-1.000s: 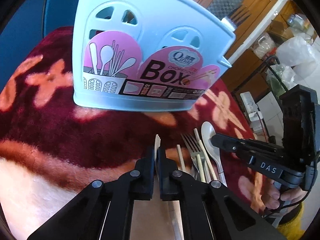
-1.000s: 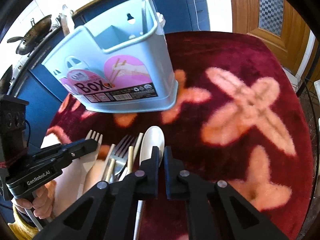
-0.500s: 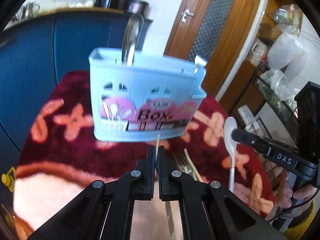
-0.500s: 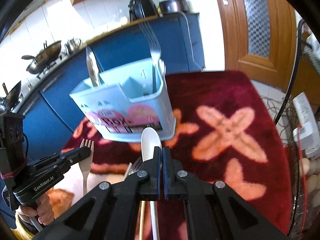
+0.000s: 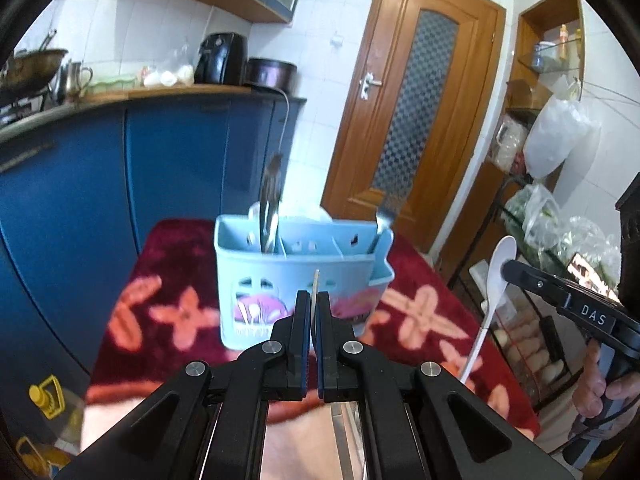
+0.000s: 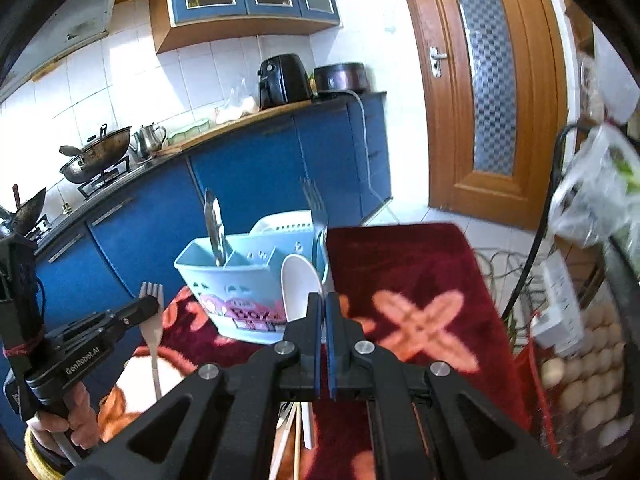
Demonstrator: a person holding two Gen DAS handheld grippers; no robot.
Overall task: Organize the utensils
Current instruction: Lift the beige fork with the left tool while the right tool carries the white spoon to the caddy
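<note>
In the left wrist view, the left gripper [image 5: 315,300] has its fingers clamped on a pale fork [image 5: 317,280], seen edge-on as a thin sliver rising straight up past the fingertips. Directly beyond it stands the light blue utensil box [image 5: 296,280] on the counter [image 5: 168,248], which is covered in dark red cloth with orange flower shapes. A metal utensil [image 5: 270,216] stands upright in the box's left compartment, and another metal tip [image 5: 384,216] shows at its right end. To the right, the right gripper [image 5: 508,270] holds a white spoon [image 5: 494,280], bowl up and handle slanting down to the left, well clear of the counter.

In the right wrist view, the right gripper [image 6: 323,312] is pinched tight on the white spoon [image 6: 300,284], whose broad bowl stands upright in front of the box [image 6: 240,280]. A metal knife-like piece [image 6: 214,224] and a metal fork [image 6: 316,208] stand in the box, handles down. At left, the left gripper [image 6: 150,304] grips the pale fork [image 6: 153,320] below its head, tines up, long axis nearly vertical, beside the box's left end.
</note>
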